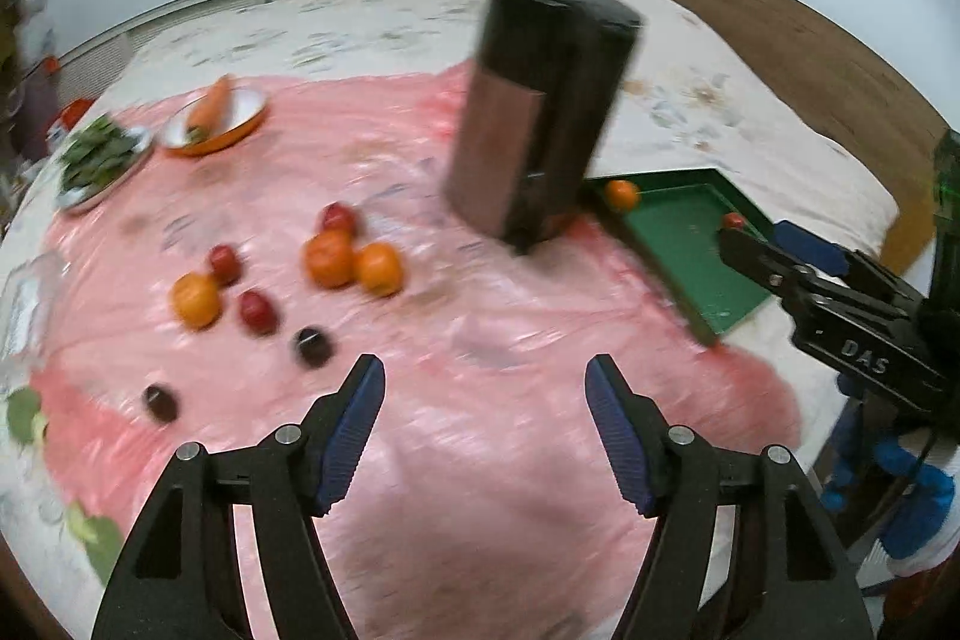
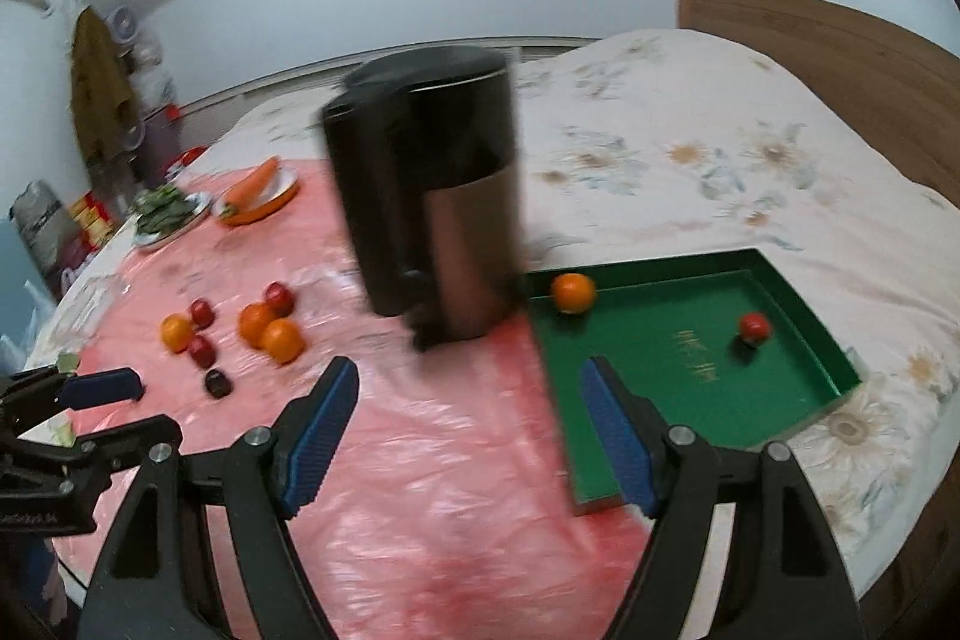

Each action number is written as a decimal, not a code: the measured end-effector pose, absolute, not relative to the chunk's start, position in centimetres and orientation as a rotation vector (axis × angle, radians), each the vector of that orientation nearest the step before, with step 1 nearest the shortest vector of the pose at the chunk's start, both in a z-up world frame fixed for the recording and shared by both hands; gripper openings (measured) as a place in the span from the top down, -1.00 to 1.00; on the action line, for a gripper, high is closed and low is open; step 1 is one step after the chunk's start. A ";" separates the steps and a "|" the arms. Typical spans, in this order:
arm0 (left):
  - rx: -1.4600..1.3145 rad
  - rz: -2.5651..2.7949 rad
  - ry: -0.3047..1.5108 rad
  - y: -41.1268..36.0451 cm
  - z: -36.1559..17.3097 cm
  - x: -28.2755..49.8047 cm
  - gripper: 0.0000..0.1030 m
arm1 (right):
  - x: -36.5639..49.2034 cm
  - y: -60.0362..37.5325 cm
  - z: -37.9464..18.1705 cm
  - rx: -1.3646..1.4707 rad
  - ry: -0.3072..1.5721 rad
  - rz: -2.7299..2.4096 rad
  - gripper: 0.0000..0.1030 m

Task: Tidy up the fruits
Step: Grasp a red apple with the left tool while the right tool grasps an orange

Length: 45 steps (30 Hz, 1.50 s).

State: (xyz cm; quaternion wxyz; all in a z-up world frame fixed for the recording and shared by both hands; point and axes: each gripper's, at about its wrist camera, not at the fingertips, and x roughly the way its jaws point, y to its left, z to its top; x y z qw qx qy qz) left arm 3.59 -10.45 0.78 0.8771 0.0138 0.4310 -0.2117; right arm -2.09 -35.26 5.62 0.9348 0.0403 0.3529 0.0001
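**Both tongs empty above the pink sheet; fruit split between sheet and tray**

The left gripper stands with jaws apart, nothing between them. The right gripper is likewise spread and empty. Loose fruit, oranges and small red fruits, lies on the pink sheet ahead and to the left of both tongs, well apart from them. The green tray sits at the sheet's right edge, holding one orange in its far-left corner and one red fruit by its right wall. A dark bin stands just beside the tray.
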 end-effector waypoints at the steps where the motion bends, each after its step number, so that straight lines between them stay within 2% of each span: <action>1: 0.022 -0.425 0.902 -9.4 0.5 3.5 -0.24 | -2.1 -34.4 5.5 0.073 0.723 0.014 -1.00; 13: -0.136 -0.235 0.948 -0.3 -2.8 7.2 -0.23 | 1.7 -26.4 2.5 0.010 0.785 0.254 -1.00; 22: -0.167 -0.170 1.010 0.2 -6.3 12.1 -0.22 | 6.9 -23.3 -0.6 -0.047 0.843 0.351 -1.00; 26: -0.155 -0.164 1.033 -0.3 -7.7 14.2 -0.14 | 9.3 -22.3 -2.5 -0.086 0.890 0.384 -0.99; 31: -0.111 -0.169 1.055 -1.0 -9.2 16.2 -0.05 | 12.2 -21.9 -4.3 -0.084 0.934 0.416 -0.74; 39: -0.085 -0.182 1.072 -1.5 -10.6 17.6 0.04 | 14.5 -20.5 -5.7 -0.107 0.954 0.484 -0.72; 45: -0.082 -0.178 1.066 -1.3 -11.0 17.8 0.19 | 15.1 -19.9 -7.1 -0.110 0.984 0.510 -0.34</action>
